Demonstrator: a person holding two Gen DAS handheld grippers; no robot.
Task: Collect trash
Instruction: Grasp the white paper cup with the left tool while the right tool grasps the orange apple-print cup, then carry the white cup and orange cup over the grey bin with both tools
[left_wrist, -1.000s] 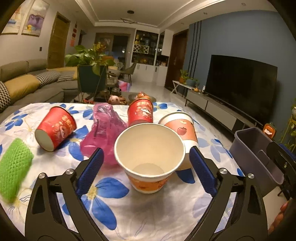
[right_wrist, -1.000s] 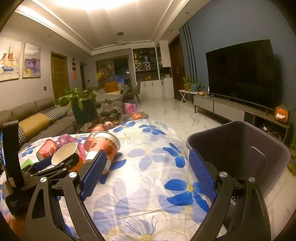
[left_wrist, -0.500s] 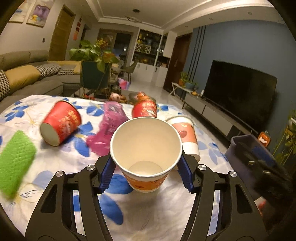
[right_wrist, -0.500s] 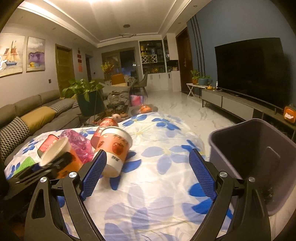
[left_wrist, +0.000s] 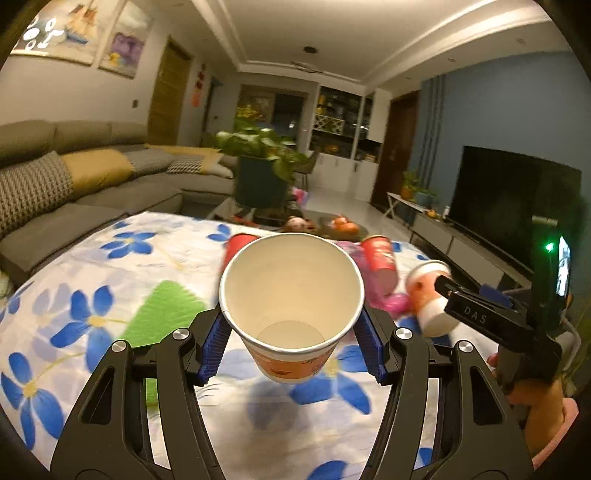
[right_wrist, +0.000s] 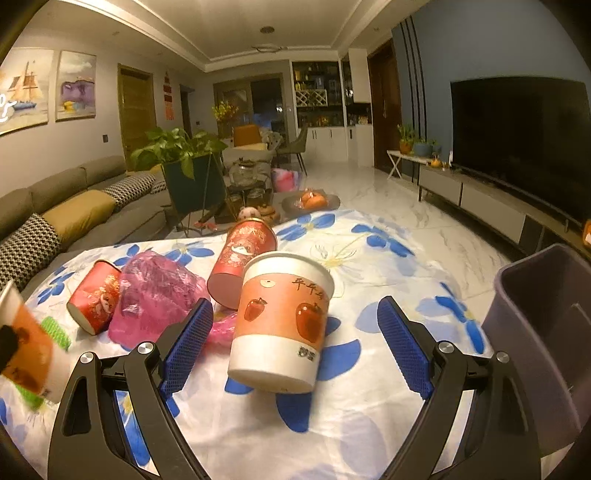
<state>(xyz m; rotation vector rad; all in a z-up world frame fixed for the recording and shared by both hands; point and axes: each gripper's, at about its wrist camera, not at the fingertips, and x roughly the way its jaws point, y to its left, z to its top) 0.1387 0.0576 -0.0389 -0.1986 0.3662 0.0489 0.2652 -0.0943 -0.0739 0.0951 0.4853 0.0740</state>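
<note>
Lifted now off the floral tablecloth (right_wrist: 369, 258): paper cup (left_wrist: 291, 306), pinched by left gripper (left_wrist: 293, 343).
Living room; right gripper (right_wrist: 295, 343) spread around one apple cup (right_wrist: 282, 321); two red cups (right_wrist: 242, 264), one bin (right_wrist: 546, 332).

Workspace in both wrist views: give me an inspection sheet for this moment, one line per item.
Surface: table under a white cloth with blue flowers.
Job's things: white-and-orange paper cup held clear of the cloth; persimmon-print cup upside down; two red cups tipped over; pink plastic bag; green foam net; grey bin at the table's right edge.
Clutter: nothing seen beyond the trash.
Grippers: left gripper shut on the paper cup; right gripper open around the persimmon-print cup, pads apart from it.
Cables: nothing seen.
Surroundings: sofa, potted plant, television.
</note>
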